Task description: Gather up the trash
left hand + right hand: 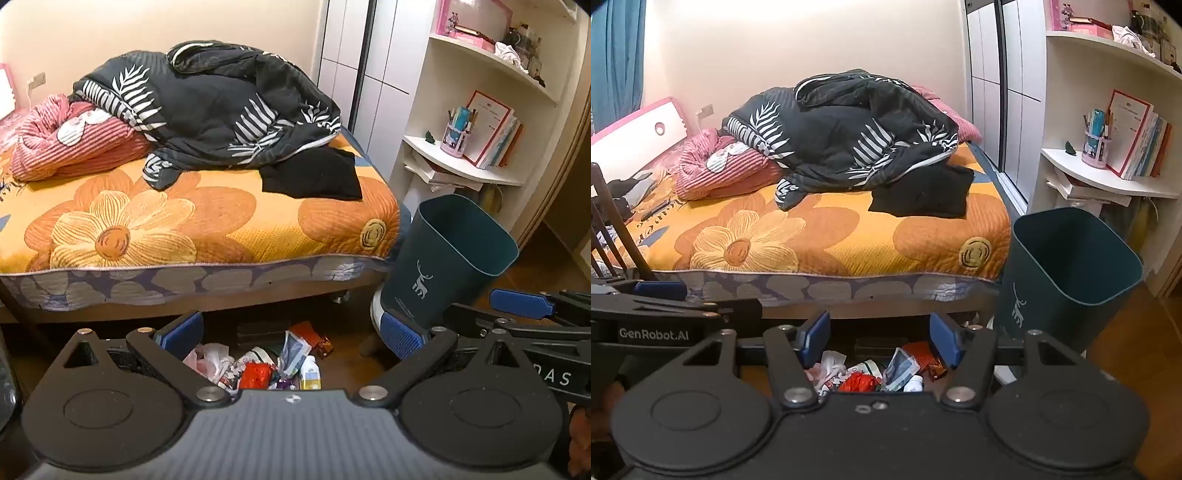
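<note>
1. On the floor by the bed's (207,221) foot: trash pile (258,365) lying loose — white crumpled bag, red wrapper (858,382), small white bottle (309,374), orange-brown packet.
2. Just right of the pile: dark teal bin (447,258) with a white deer mark, standing tilted, mouth open, showing nothing inside.
3. Left gripper (290,332) hovering above the pile, jaws spread wide, gripping nothing.
4. Right gripper (879,338) hanging over the same pile, jaws parted, narrower than the left, gripping nothing.
5. Lying heaped on the bed: dark leaf-print duvet (846,136), pink striped blanket (70,144), black garment (314,173).
6. Behind the bin: white shelf (1108,173) carrying books and a pen cup.
</note>
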The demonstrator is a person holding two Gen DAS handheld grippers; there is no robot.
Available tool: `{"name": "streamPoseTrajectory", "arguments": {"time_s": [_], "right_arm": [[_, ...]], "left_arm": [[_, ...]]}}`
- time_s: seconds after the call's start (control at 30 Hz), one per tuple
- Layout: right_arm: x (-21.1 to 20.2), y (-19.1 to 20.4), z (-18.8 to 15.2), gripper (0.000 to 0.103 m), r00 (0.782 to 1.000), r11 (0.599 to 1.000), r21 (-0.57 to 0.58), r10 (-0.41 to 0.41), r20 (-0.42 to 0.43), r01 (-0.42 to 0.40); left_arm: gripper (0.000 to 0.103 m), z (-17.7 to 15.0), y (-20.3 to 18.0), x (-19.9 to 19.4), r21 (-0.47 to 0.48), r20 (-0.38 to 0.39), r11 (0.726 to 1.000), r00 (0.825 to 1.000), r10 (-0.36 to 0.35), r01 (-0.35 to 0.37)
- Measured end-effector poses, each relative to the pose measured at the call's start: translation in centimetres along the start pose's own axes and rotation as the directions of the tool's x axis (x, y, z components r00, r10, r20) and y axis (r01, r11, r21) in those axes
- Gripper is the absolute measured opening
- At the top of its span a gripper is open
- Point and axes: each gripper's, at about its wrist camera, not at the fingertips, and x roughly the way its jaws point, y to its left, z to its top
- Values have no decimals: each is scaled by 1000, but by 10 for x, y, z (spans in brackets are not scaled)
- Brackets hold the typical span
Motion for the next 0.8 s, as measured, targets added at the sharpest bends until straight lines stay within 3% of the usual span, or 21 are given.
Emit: {"name": "streamPoseTrajectory", "arguments": {"time_s": [0.17, 0.37, 0.8], "right_arm": [[4, -4, 0, 60, 1000, 1000, 15, -4, -16, 4], [1, 2, -1, 60, 999, 1000, 17, -5, -49, 6], [4, 0, 0, 60, 998, 1000, 20, -9, -59, 11]], "left_arm": [[103, -13, -2, 2, -27, -13, 1000, 1000, 5, -5], [103, -11, 11, 5, -77, -84, 997, 996, -23, 16], [103, -10, 11, 7, -90, -105, 996, 994, -22, 12]]}}
